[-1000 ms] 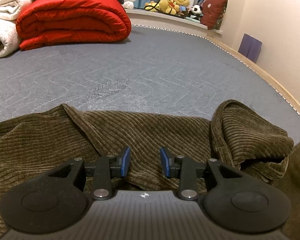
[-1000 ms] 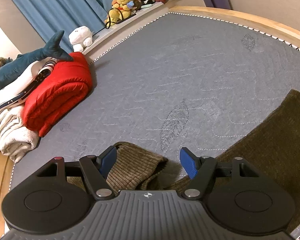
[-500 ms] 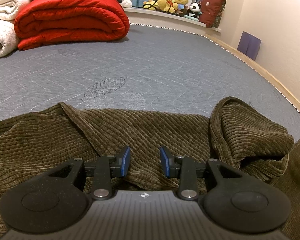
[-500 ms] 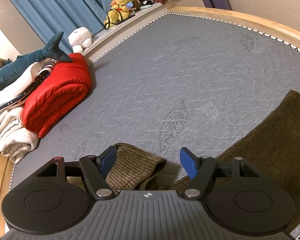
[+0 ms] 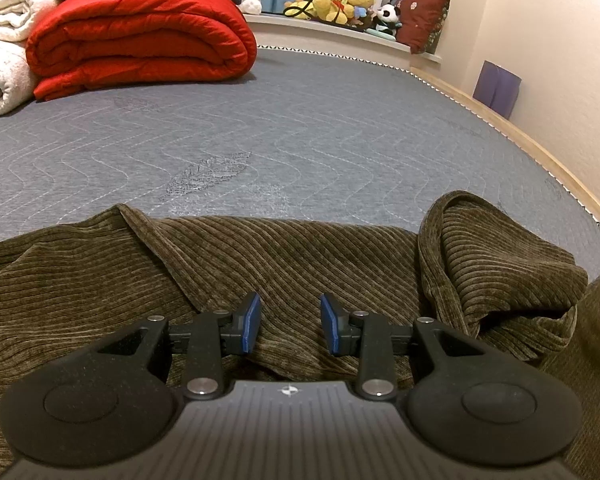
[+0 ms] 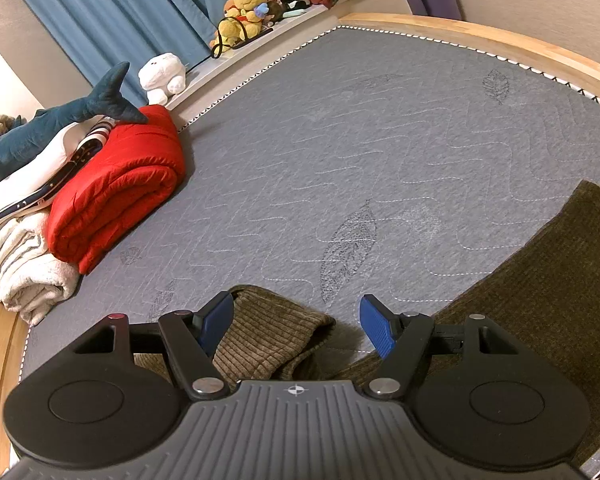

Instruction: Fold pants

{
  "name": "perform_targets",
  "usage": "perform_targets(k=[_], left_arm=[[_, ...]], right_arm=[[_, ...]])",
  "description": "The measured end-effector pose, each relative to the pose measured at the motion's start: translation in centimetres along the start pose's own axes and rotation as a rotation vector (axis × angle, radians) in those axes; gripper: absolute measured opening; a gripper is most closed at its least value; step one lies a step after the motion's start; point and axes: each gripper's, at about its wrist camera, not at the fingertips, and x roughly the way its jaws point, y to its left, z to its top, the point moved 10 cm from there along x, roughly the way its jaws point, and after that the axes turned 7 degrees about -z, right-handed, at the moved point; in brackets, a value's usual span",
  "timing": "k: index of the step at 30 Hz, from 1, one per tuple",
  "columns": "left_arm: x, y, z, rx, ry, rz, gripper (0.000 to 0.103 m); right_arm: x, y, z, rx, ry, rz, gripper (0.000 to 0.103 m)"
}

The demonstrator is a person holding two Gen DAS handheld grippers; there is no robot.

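One pants leg lying crosswise, end bunched rightward.

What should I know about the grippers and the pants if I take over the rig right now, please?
Left gripper: open, holding nothing, fingers over the brown corduroy pants.
Right gripper: open wide, a bunched end of the pants between the fingers, not pinched.
The pants lie rumpled along the near edge of the grey mattress; a folded red quilt sits at the far side.
Done: no neat fold visible.
Left: grip, spread flat, then fold.
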Motion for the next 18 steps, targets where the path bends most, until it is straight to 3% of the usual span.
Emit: perform_targets(k=[18], left_arm=[[-1.1,0.6,0.9,-0.034,-0.017,-0.006,0.037]], right_arm=[[0.5,1.4,-0.4,-0.024,0.002,0.005,0.072]])
